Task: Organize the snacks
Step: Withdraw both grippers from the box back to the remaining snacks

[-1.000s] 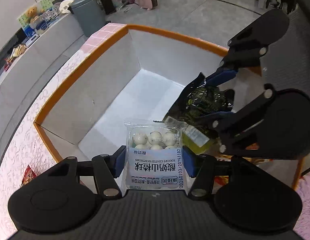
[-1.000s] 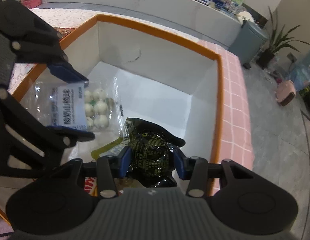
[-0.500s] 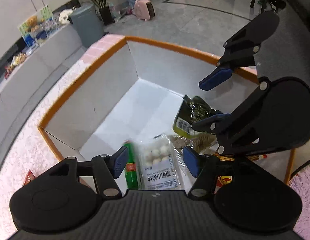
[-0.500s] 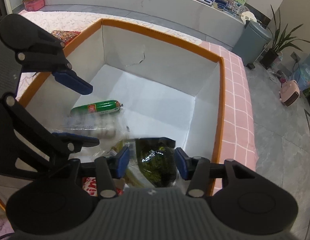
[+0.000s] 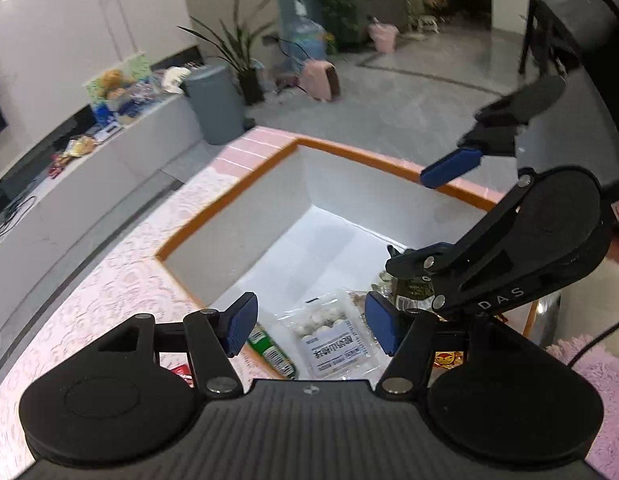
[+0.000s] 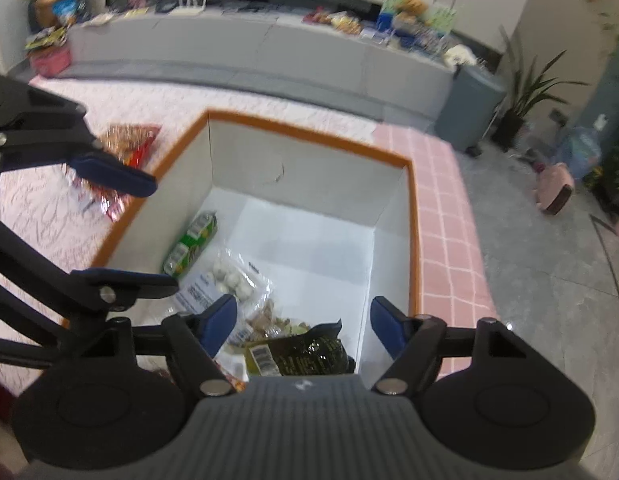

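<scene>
Right wrist: both hand-held grippers (image 6: 303,326) (image 5: 311,322) now gape empty, snacks (image 6: 229,280) dropped in box (image 6: 413,240).

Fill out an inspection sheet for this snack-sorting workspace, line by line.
Surface: pink patterned tablecloth under the box.
Job's things: orange-rimmed white box holds a clear hawthorn-ball pack, a green sausage and a dark green packet; a red snack bag lies outside on the cloth.
Clutter: more wrappers at the box's near end, too hidden to name.
Grippers: left gripper and right gripper open above the box, nothing between the fingers; both have just been opening.
Cables: a dark cable by the fuzzy pink mat.
Surroundings: grey bin, potted plant, long low counter with goods.
</scene>
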The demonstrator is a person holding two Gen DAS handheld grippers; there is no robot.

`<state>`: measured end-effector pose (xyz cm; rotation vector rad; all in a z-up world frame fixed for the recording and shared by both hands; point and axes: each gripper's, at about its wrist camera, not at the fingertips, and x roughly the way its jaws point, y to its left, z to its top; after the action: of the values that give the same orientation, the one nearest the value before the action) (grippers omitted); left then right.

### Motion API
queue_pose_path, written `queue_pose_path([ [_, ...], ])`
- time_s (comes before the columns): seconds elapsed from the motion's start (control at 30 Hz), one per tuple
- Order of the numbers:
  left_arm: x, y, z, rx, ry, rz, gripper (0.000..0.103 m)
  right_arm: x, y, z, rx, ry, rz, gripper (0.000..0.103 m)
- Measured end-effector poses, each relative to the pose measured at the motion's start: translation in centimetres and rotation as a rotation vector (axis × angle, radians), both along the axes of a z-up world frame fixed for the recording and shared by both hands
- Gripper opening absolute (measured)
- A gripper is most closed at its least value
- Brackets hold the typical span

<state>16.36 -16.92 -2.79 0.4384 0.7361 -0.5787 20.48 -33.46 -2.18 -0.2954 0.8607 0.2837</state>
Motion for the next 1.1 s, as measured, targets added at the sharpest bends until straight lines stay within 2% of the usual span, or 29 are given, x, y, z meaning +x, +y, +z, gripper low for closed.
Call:
queue_pose_path([
  [0.2,-1.9,3.2,1.1,-0.039,-0.045,0.085,0.073,-2.0,1.0,2.1,0.088,-0.095,-0.065,0.074],
  [0.33,-3.1,5.8,1.2,-0.045,-0.132,0.205,0.072,-3.0,2.0,3.1,0.164,-0.138,-0.112,0.074],
  [0.5,-4.3,9.4,1.6,-0.070,-0.165,0.323,0.060,-4.4,4.4,3.3,0.214,-0.179,-0.127,0.074],
  [0.57,-4.8,10.9,1.8,-0.081,-0.191,0.373,0.058,-4.9,5.6,3.2,0.236,-0.181,-0.117,0.074],
  [0.63,-5.4,12.3,2.1,-0.084,-0.207,0.404,0.055,-5.5,7.2,3.0,0.245,-0.191,-0.113,0.084],
  [0.83,-6.8,16.2,2.1,-0.089,-0.212,0.483,0.048,-7.1,11.6,2.0,0.290,-0.225,-0.106,0.084],
  [1.1,-7.9,21.8,0.5,-0.160,-0.158,0.629,0.042,-7.6,16.6,-0.8,0.318,-0.135,-0.083,0.084],
])
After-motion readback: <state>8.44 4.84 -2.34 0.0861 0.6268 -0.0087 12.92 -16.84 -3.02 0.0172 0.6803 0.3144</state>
